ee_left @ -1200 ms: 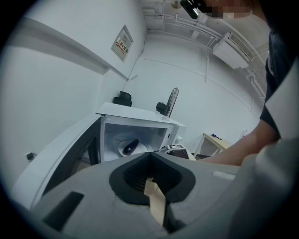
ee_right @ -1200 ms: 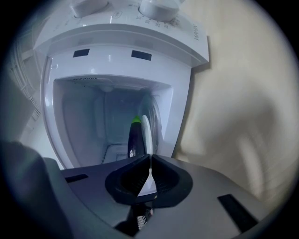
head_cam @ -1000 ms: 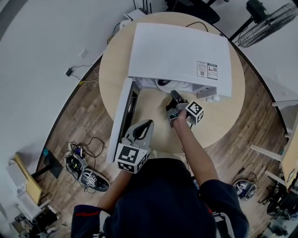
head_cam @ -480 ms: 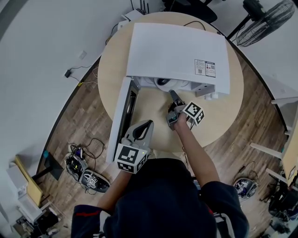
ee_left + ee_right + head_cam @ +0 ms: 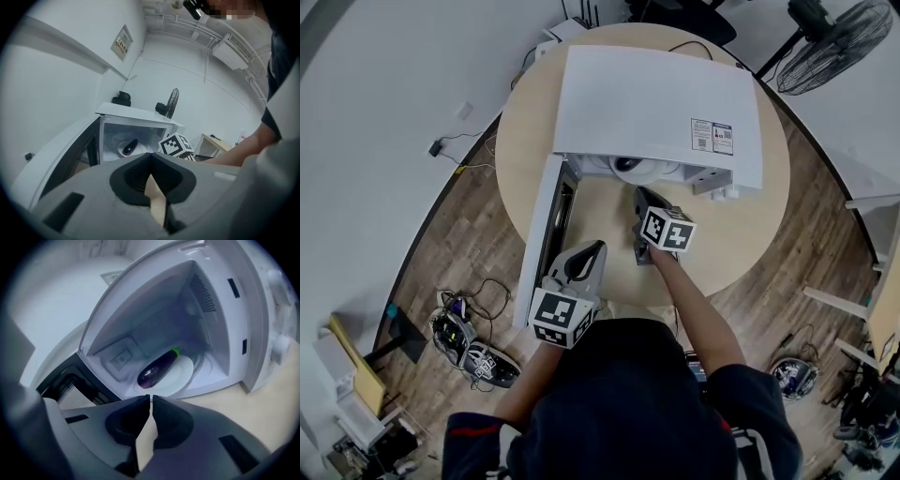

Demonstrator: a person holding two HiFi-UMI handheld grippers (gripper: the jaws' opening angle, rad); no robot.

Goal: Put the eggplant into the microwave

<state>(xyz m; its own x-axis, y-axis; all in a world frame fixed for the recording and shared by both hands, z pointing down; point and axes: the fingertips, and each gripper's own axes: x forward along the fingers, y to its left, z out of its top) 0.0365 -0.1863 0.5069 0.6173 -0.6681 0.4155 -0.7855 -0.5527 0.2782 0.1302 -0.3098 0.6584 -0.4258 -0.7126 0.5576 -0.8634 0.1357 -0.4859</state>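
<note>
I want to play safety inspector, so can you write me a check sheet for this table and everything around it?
Surface: round pale wooden table, with the microwave standing on it.
Job's things: purple eggplant lies on the round white plate inside the white box-shaped microwave; its white door stands open.
Clutter: nothing seen on the table.
Tools: left tool shut, empty. Right tool has just been closing, now shut, nothing between its jaws, facing the opening.
Cables: thin black cable behind the microwave; tangle of wires on the floor.
Surroundings: brown wooden floor, black fan.
</note>
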